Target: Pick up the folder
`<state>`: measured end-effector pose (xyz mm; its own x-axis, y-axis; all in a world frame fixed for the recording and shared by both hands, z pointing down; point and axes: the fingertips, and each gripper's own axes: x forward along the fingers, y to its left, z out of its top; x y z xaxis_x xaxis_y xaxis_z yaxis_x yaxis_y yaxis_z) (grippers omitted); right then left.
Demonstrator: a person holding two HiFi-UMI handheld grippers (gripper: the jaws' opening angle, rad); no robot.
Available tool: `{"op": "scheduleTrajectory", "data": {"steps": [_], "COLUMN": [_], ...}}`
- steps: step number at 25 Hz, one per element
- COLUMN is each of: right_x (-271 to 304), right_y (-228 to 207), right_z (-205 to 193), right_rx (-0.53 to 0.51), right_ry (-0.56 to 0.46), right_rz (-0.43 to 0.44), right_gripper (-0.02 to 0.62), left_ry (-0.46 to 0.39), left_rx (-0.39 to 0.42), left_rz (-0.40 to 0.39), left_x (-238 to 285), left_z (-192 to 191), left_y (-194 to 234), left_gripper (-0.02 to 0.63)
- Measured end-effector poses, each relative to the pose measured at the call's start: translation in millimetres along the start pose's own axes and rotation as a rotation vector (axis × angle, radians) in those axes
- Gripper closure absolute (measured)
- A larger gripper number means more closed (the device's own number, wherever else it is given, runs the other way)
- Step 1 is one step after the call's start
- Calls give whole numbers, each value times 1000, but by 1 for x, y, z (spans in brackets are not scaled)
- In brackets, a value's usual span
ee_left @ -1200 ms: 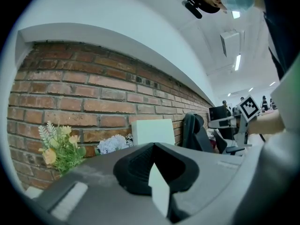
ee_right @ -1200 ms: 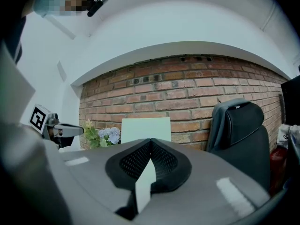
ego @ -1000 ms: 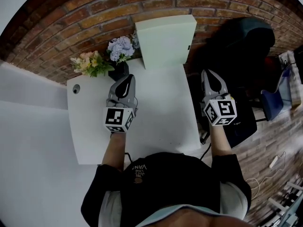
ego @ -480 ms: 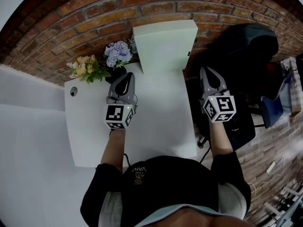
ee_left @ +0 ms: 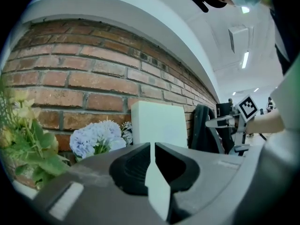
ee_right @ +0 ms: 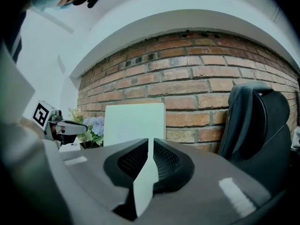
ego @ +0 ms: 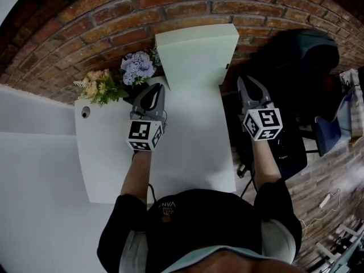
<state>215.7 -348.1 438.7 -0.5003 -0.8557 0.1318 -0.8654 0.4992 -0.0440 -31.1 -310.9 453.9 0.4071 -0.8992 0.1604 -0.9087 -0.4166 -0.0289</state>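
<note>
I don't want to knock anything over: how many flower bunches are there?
2: a blue bunch just left of the folder, a yellow bunch further left; both against the brick wall.

White print is showing on the black shirt (ego: 168, 205), behind the tongs and between the two forearms. It is lying upside down to the head camera; its biggest letters are looking like "VAN", and the smaller lines around them are coming out too small to read. The left cube (ego: 144, 135), at the back of the left tongs (ego: 151, 90), and the right cube (ego: 263, 124), at the back of the right tongs (ego: 243, 81), are carrying black-and-white square code patterns, not letters. A small dark tag (ego: 227, 66) on the folder (ego: 196, 53) edge, just ahead of the right tongs, is showing too small to read.
</note>
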Motion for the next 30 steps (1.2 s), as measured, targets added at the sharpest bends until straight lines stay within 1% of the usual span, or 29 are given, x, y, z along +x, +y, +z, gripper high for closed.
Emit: {"op": "scheduleTrajectory", "data": {"steps": [3,8,12,13,16,18,20,23,26,28,30], "right_x": [10,23,32,35,43,48,54,61,69,74,78], "right_y": [-2,-6,-10,-10,-9,-9,-8,-8,-11,-13,-15], "right_z": [-8,-20,-28,-30,-38,-43,-47,-54,-63,-70,-76], "right_rx": [-1,7,15,19,40,46,48,55,62,63,71], "right_ry": [23,51,70,77,99,114,127,138,157,171,177], "right_rz": [14,31,43,50,82,99,114,131,138,143,152], "right_gripper": [546,509,491,481,424,391,372,353,324,317,305], "left_ry": [17,49,66,70,81,86,92,107,119,127,137], "left_rx": [-7,-21,-34,-36,-42,-42,-38,-34,-39,-44,-50], "left_rz": [-9,-14,-8,-9,-16,-25,-38,-56,-53,-52,-59], "left_x": [10,22,28,29,33,36,39,44,50,55,61], "left_z": [-7,-21,-28,-29,-34,-37,-40,-46,-51,-55,-60], "left_y": [-1,-1,4,5,8,8,8,5,6,7,7], "left_gripper": [590,561,513,504,486,450,409,375,334,302,285]}}
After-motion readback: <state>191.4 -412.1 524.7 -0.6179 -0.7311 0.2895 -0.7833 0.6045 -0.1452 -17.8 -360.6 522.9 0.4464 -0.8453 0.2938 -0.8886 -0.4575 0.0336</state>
